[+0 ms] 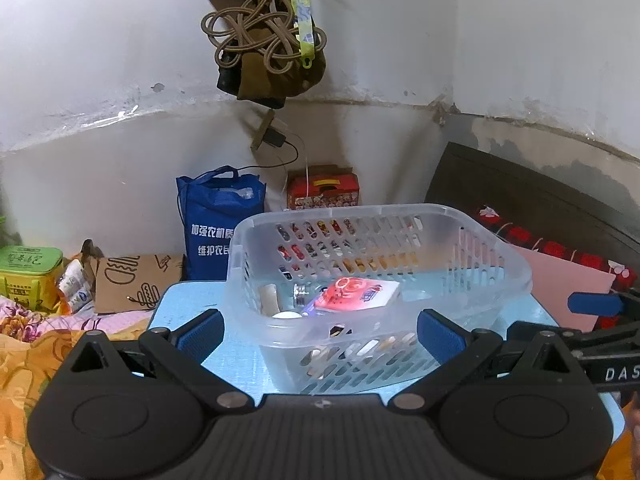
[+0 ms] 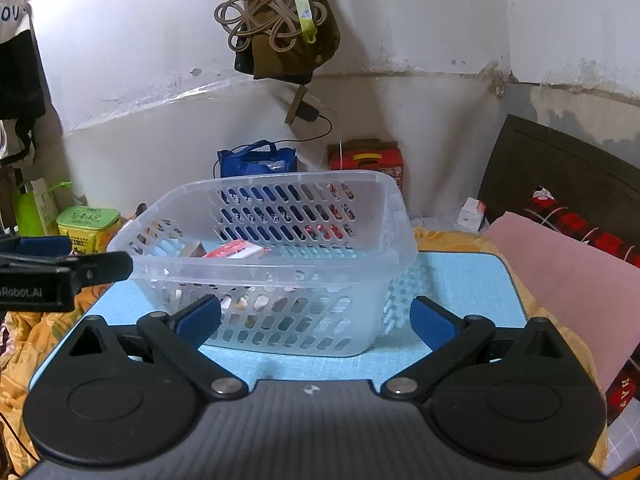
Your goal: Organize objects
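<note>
The left tongs are wide open and hold nothing. The right tongs are wide open too, and they hold nothing. Both point at a clear basket with holes in its sides. The basket sits on a light blue counter. The left tongs have the near corner of the basket between their blue pads, but the pads do not touch it. The right tongs are low in front of the basket's near wall, with the blue pads apart from it. Inside the basket lies a red and white pack. Beside the pack, to its left, are a small white ball, a shiny round thing and a tan thing that I cannot make out. The right wrist view shows the pack near the back left of the basket. Behind the counter, by the wall, stand a blue bag and a red box. A green tin sits far to the left on the bed. A brown paper bag leans next to the blue bag. A tangle of cords hangs on the wall above. A pink sheet lies to the right of the counter.
</note>
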The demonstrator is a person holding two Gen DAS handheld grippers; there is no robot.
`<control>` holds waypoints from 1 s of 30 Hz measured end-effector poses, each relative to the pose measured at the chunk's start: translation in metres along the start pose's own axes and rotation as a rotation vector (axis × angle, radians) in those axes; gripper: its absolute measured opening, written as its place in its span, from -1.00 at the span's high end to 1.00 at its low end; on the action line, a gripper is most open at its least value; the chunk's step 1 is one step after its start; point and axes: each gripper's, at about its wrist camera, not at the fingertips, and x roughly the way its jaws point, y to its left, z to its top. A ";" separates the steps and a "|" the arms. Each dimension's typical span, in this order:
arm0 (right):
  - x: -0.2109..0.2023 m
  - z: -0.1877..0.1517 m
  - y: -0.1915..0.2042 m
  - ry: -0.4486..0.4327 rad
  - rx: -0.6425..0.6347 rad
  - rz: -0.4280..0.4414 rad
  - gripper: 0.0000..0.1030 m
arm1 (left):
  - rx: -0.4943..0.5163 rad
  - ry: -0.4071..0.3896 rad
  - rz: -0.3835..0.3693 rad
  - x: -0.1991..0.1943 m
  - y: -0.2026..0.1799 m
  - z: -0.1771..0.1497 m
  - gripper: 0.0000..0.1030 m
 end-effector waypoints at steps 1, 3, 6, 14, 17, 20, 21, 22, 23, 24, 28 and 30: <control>0.000 0.000 0.000 0.001 0.001 -0.002 -1.00 | 0.003 0.003 0.003 0.000 0.000 0.000 -1.00; 0.000 0.002 0.001 0.000 0.000 -0.002 -1.00 | 0.005 0.004 0.007 0.000 0.000 -0.001 -1.00; -0.002 0.003 0.002 -0.002 -0.004 -0.001 -1.00 | 0.001 0.006 0.003 0.000 0.002 -0.001 -1.00; -0.007 0.005 0.005 -0.012 -0.018 -0.003 -1.00 | -0.001 0.008 0.000 -0.001 0.001 0.000 -1.00; -0.007 0.006 0.005 -0.012 -0.015 0.004 -1.00 | -0.004 0.006 0.003 -0.001 0.000 0.000 -1.00; -0.005 0.006 0.007 -0.008 -0.018 0.002 -1.00 | -0.006 0.005 0.004 -0.001 -0.001 0.001 -1.00; -0.004 0.006 0.007 -0.006 -0.020 0.000 -1.00 | -0.006 0.005 0.005 -0.001 -0.001 0.001 -1.00; -0.004 0.006 0.008 -0.007 -0.020 -0.001 -1.00 | -0.006 0.004 0.004 -0.001 0.000 0.001 -1.00; -0.005 0.007 0.008 -0.008 -0.020 0.001 -1.00 | -0.007 0.003 0.004 -0.001 0.000 0.001 -1.00; -0.005 0.007 0.008 -0.010 -0.020 0.002 -1.00 | -0.007 0.003 0.003 -0.001 0.000 0.001 -1.00; -0.005 0.008 0.007 -0.011 -0.019 0.005 -1.00 | -0.006 0.004 0.004 0.000 -0.002 0.002 -1.00; -0.004 0.008 0.007 -0.010 -0.020 0.003 -1.00 | -0.005 0.005 0.003 0.000 -0.003 0.003 -1.00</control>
